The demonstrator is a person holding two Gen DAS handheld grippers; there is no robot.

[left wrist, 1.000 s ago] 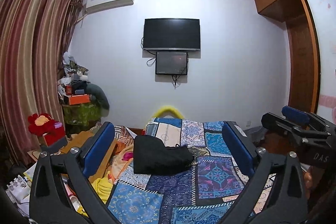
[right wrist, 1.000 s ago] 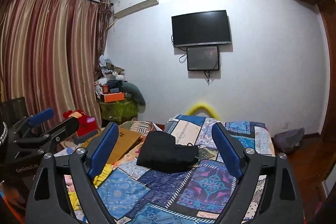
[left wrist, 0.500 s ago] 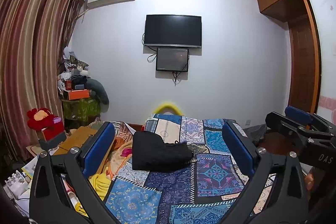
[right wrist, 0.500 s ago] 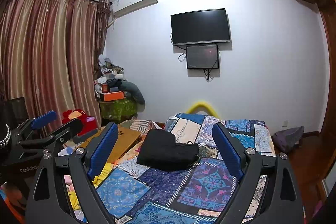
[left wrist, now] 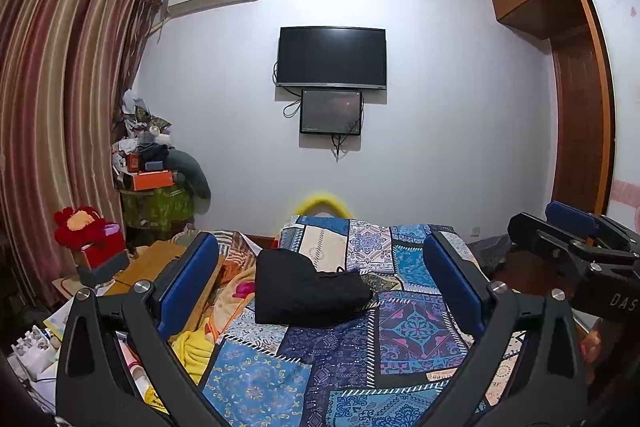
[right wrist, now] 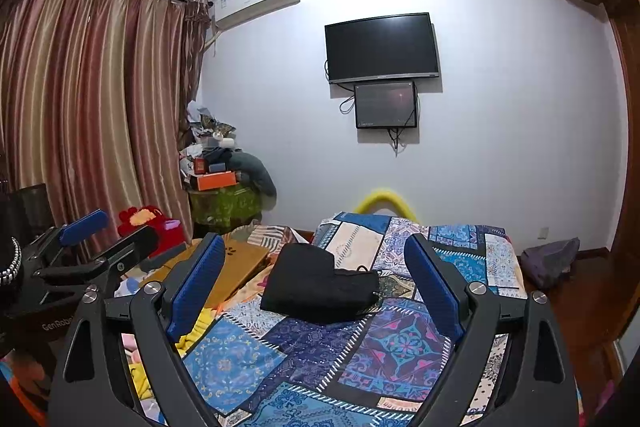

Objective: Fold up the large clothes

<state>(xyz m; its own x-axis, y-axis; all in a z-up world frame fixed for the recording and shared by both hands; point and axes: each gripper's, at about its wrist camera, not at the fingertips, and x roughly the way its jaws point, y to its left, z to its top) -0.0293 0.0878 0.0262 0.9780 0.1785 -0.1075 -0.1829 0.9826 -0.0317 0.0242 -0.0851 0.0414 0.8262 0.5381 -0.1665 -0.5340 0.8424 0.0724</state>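
We hold the left gripper (left wrist: 320, 287) and right gripper (right wrist: 314, 283) aloft, fingers spread wide, pinching nothing. The black garment (left wrist: 308, 287) lies bundled mid-bed on the patchwork quilt (left wrist: 412, 327), well apart from us. It looks soft, light and floppy; we would pinch its near corners. No containers matter here.

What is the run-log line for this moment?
left gripper: jaws open, empty | right gripper: jaws open, empty | black garment: folded, on patchwork bedspread | contact: none
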